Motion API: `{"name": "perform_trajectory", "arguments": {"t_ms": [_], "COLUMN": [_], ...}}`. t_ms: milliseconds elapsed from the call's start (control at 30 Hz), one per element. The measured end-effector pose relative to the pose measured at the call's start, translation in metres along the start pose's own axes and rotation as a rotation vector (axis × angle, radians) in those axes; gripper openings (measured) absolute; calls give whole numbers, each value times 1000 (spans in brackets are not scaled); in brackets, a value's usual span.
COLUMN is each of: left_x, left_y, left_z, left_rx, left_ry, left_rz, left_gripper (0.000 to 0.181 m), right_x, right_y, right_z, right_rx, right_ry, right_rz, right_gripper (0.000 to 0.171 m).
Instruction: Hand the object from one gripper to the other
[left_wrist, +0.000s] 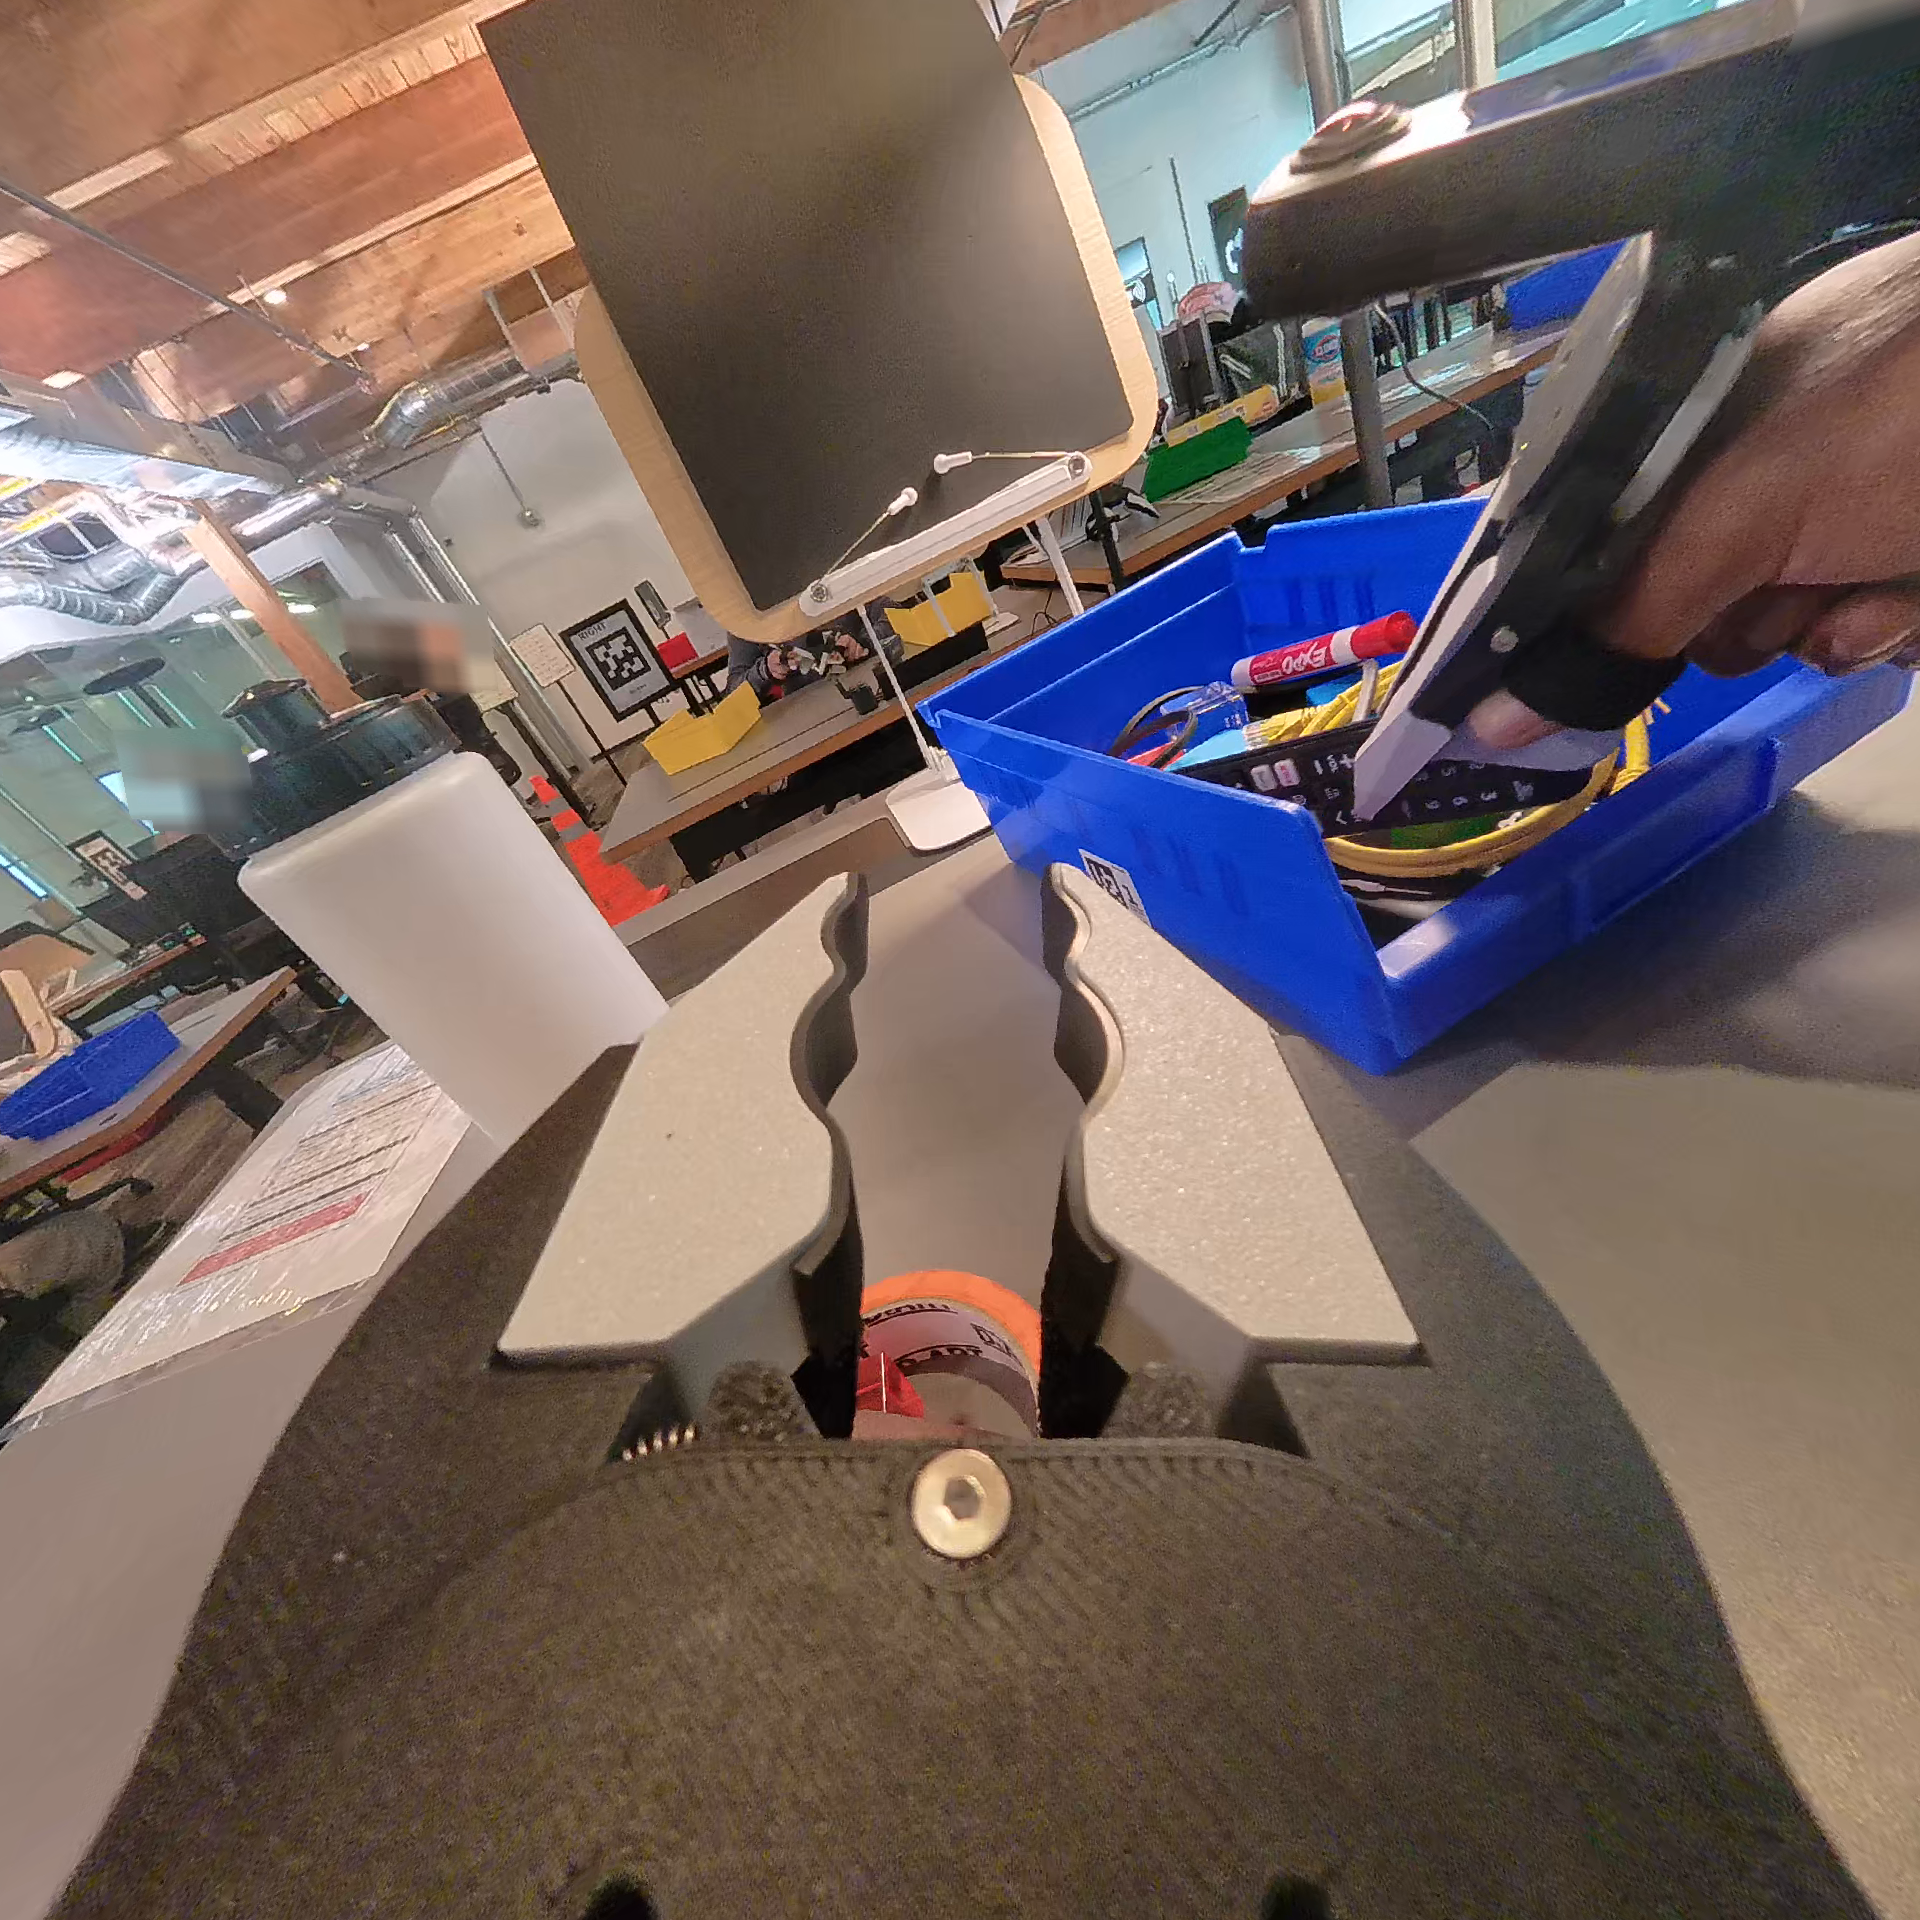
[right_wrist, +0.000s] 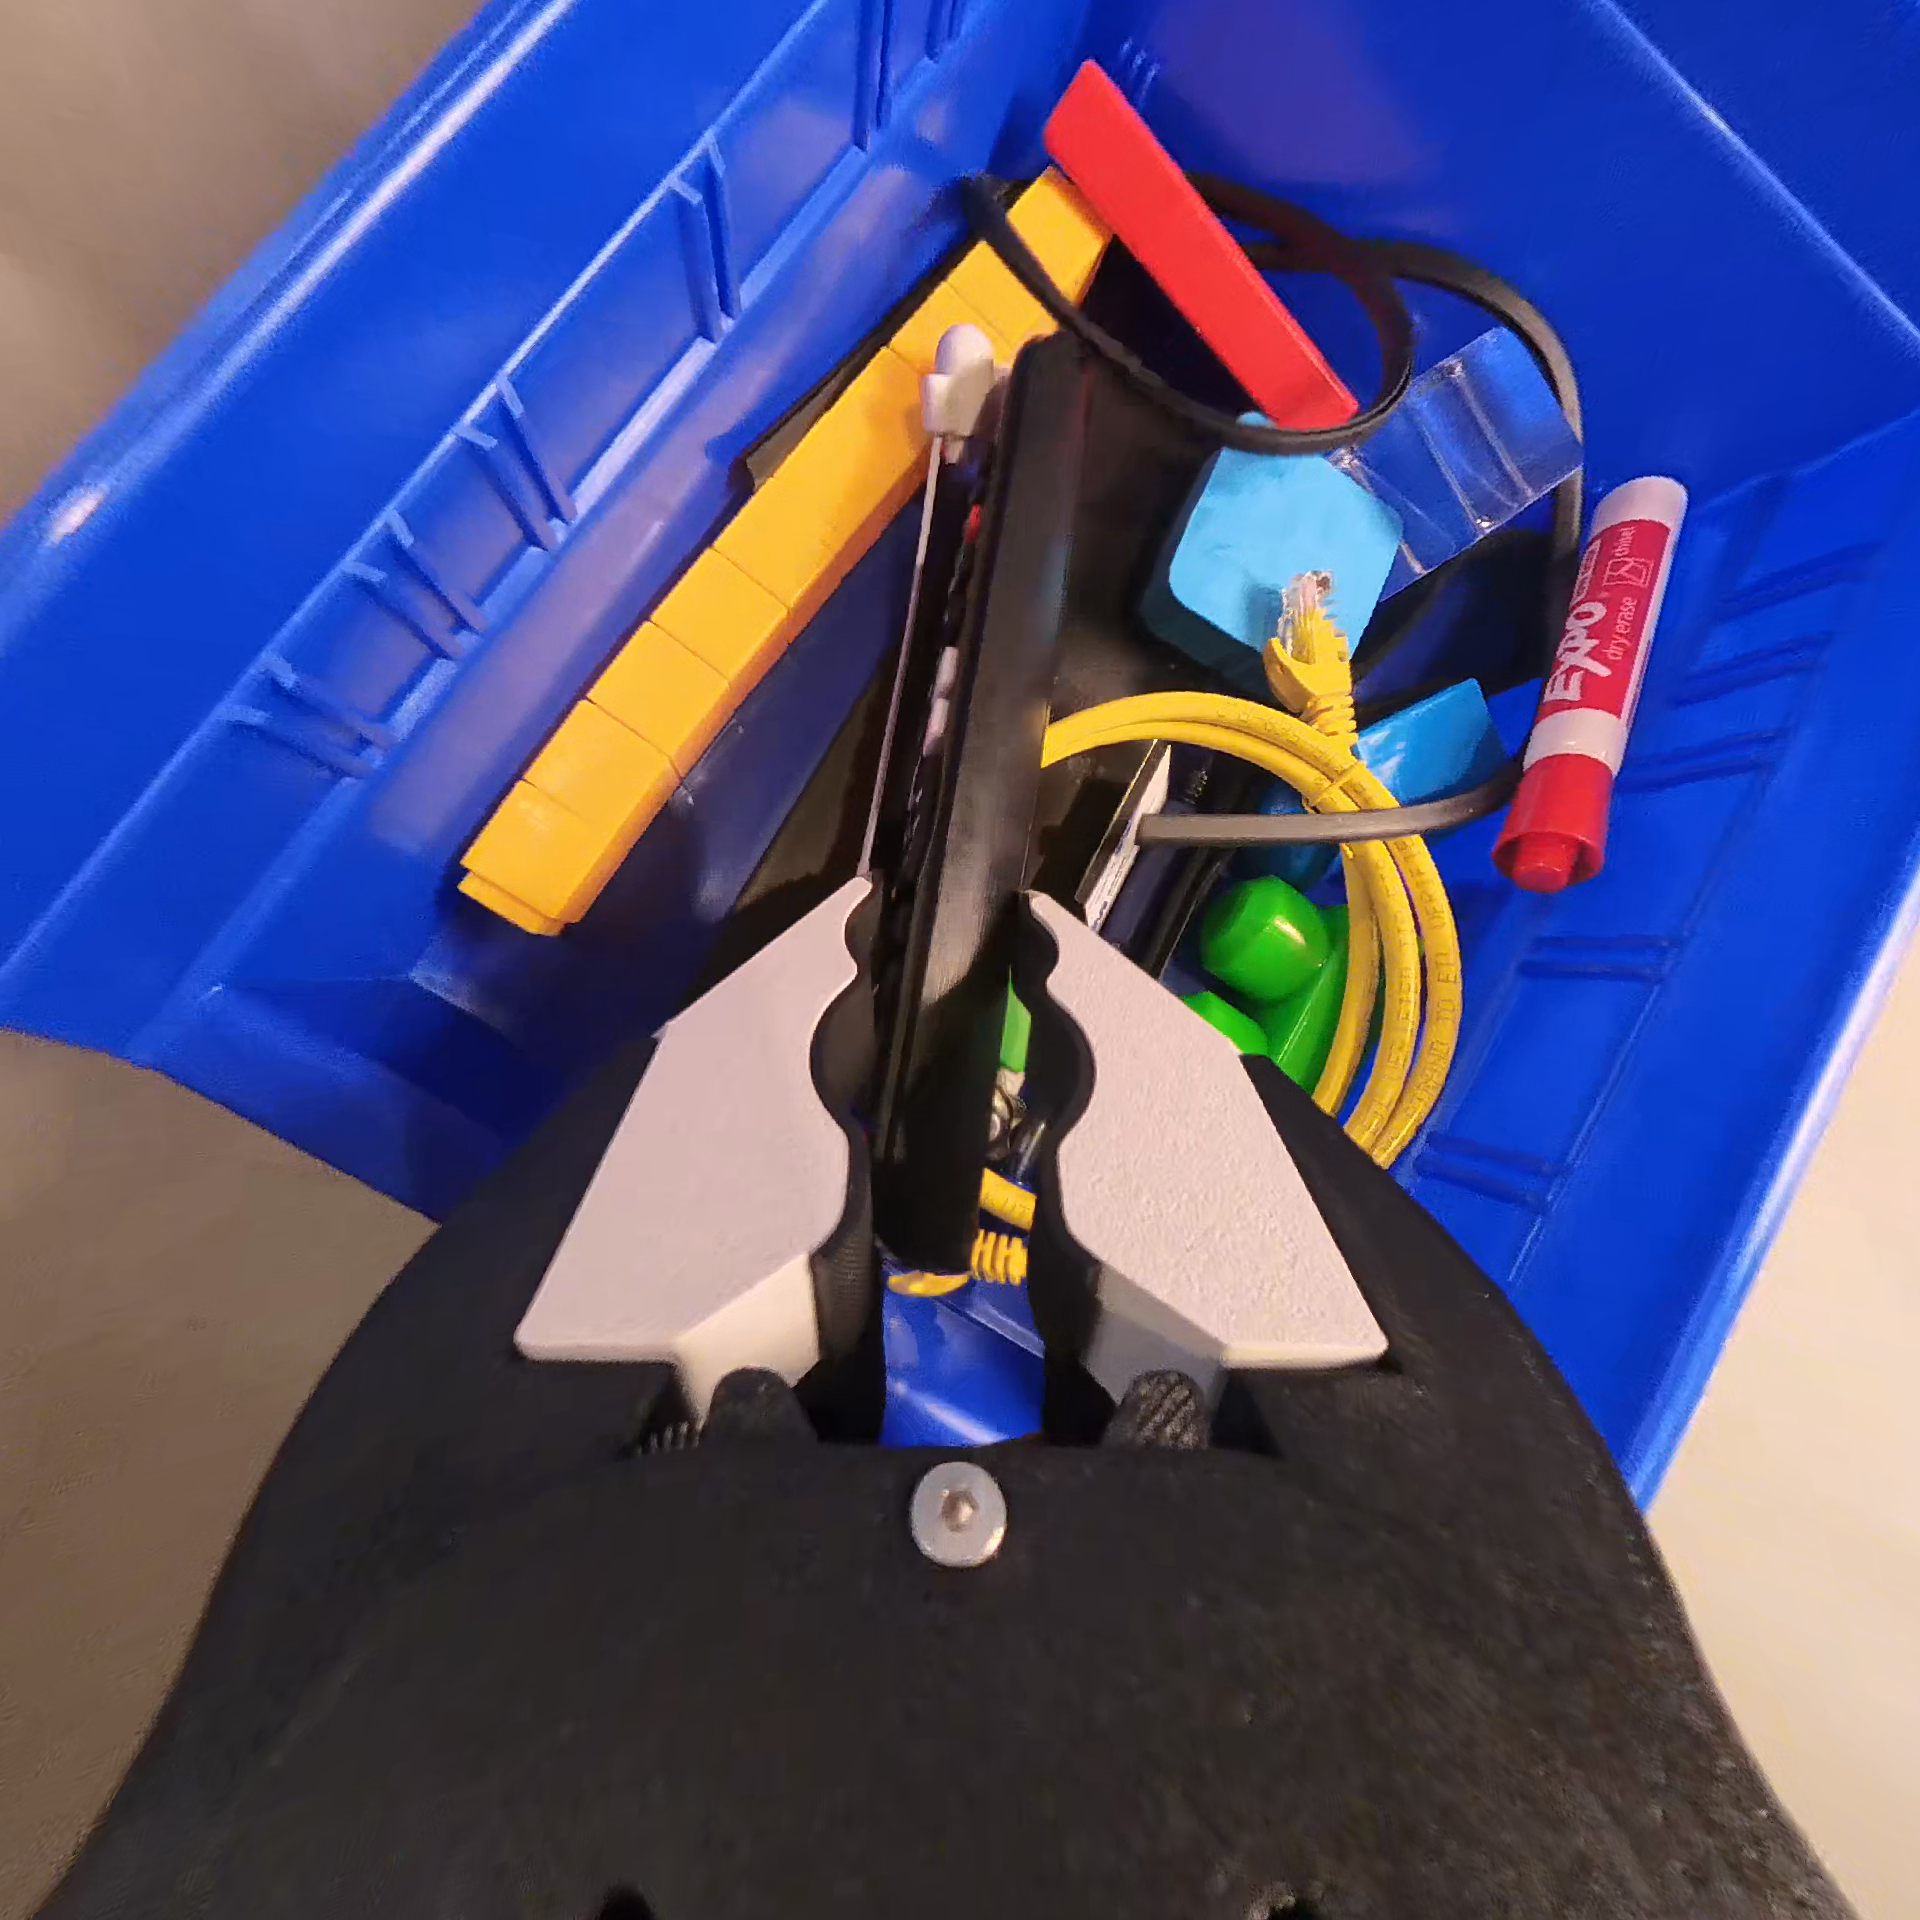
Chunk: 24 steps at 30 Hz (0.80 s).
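Presently our right tongs (right_wrist: 940, 914) reach down into the blue bin (right_wrist: 364, 540) and look clenched on the near end of the black remote (right_wrist: 987, 665), its long axis running straight away from the tips, tilted on edge among the yellow cable (right_wrist: 1392, 894), yellow bar (right_wrist: 769, 592) and red marker (right_wrist: 1590, 675). Our left tongs (left_wrist: 951, 894) hover released over the desk (left_wrist: 1662, 1195) just short of the bin's near wall, so the right is plainly nearer. We judge the only clear room is upward, the bin walls and clutter crowding both sides.

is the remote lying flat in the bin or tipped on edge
Tipped on edge: the remote stands between the right tool's fingers inside the blue bin.
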<state>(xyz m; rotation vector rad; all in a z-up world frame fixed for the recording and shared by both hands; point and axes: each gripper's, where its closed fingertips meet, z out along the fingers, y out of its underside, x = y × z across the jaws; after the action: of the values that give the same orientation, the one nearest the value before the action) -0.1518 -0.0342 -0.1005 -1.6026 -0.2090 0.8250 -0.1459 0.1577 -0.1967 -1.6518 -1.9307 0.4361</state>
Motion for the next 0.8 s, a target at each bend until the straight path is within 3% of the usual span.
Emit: {"name": "perform_trajectory", "arguments": {"t_ms": [167, 367, 467, 633, 733, 800], "left_x": [3, 7, 21, 66, 98, 117], "left_y": [-2, -18, -34, -74, -92, -96], "left_z": [0, -8, -16, -33, -45, -47], "left_rx": [11, 115, 195, 320, 340, 321], "left_ry": [43, 197, 355, 735, 944, 995], "left_rz": [-60, -323, -483, -888, -1064, -1081], "left_gripper": [33, 33, 33, 44, 57, 62], "right_x": [1, -7, -32, -81, -93, -98], "right_y": [-9, -11, -8, 16, 31, 35], "right_z": [-30, -88, -128, -193, -210, -214], "right_rx": [172, 498, 736, 1061, 1115, 1117], "right_ry": [-14, -81, -218, -591, -750, -777], "right_rz": [56, 136, 162, 256, 336, 339], "right_gripper": [22, 22, 21, 22, 22, 22]}}
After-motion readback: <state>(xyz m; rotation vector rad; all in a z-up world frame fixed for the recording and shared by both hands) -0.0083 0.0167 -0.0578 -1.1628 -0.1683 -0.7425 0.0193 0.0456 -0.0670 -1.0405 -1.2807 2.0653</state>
